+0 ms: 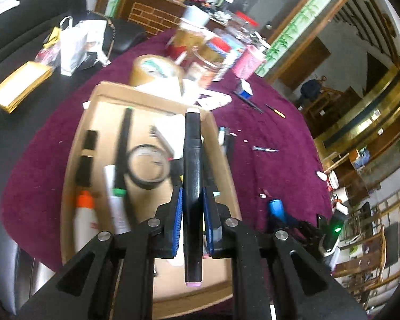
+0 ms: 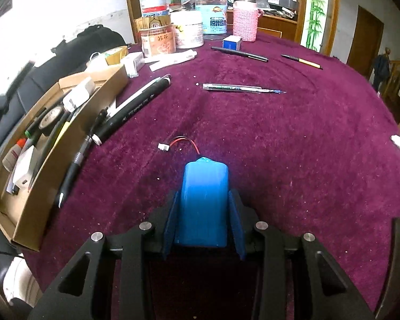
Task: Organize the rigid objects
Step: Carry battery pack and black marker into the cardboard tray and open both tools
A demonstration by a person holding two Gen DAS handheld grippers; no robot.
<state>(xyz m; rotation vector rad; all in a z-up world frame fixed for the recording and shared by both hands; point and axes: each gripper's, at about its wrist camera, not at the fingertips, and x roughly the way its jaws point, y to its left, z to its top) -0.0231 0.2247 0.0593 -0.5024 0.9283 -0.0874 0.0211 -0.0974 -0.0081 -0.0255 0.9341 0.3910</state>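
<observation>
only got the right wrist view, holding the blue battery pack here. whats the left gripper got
Observer: The left gripper is shut on a black marker, held along its fingers.
Operator: where is it relative to the box
Observer: It is over the right part of the cardboard box, pointing down toward it.
Operator: whats in the box that i cant see well
Observer: A roll of black tape lies flat in the middle, with a green-tipped marker left of it and an orange-capped white bottle further left.
</observation>
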